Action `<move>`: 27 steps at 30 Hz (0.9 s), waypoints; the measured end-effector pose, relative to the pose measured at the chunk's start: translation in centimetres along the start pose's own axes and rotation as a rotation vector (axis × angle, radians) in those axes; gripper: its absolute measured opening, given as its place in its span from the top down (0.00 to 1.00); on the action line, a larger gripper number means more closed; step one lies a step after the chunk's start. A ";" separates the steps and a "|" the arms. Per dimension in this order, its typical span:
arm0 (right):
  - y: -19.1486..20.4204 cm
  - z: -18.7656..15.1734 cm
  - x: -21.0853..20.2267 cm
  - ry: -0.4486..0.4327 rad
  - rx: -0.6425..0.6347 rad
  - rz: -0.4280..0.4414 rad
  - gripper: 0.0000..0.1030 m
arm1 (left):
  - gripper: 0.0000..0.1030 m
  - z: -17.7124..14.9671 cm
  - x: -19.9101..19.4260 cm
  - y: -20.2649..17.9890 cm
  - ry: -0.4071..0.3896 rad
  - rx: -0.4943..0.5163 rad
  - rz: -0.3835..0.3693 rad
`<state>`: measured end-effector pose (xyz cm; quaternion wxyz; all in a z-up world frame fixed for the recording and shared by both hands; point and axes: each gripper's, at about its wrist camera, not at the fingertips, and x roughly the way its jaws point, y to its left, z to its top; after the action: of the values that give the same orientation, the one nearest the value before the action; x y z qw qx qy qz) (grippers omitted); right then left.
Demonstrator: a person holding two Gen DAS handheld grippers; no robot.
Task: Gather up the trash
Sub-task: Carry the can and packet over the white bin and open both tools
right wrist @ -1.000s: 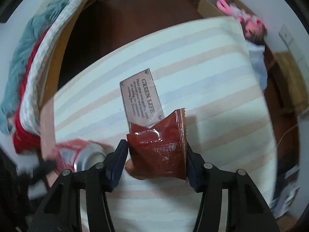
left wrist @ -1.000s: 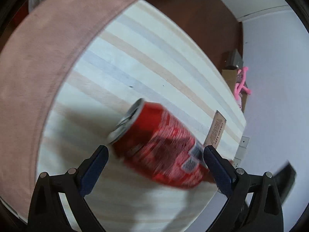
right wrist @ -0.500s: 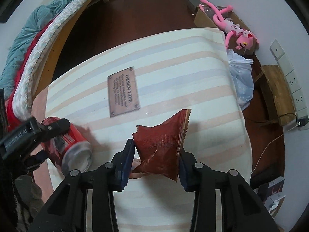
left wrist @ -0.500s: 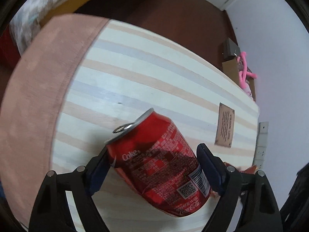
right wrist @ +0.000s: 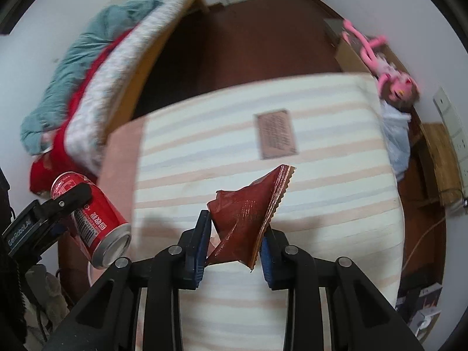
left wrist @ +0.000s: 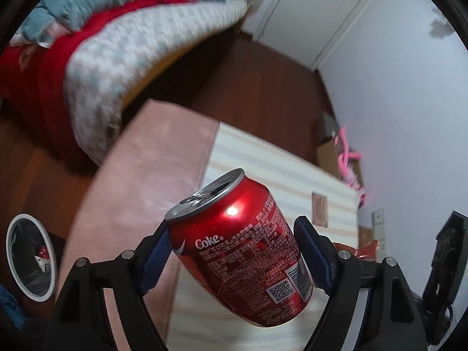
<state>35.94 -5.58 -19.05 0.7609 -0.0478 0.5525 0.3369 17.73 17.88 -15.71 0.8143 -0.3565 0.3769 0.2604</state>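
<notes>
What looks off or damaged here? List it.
The red wrapper pinched between the right gripper fingers is crumpled and torn open. The Coke can in the left gripper is opened and held tilted, so any leftover drink might drip. A pink plush toy lies sprawled by the wall.

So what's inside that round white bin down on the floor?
The white bin holds a dark liner and one small red-and-white scrap. Anything deeper is lost in shadow, and its lower edge is cut off by the left gripper, which grips a red Coke can.
</notes>
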 end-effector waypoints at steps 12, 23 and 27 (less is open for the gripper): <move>18.3 -4.3 -5.1 -0.020 -0.209 0.236 0.69 | 0.25 0.7 -16.8 13.8 -0.234 -0.181 -0.036; 38.5 -15.6 5.5 0.212 -0.388 0.373 0.69 | 0.26 -4.4 -19.5 35.2 -0.198 -0.444 0.143; 43.8 -19.6 12.8 0.335 -0.432 0.325 0.69 | 0.27 -7.4 -15.1 43.7 -0.086 -0.561 0.228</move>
<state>-2.55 25.22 -24.65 0.5678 -0.1741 0.5862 0.5510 -24.46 36.48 -23.85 0.6647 -0.5116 0.2931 0.4589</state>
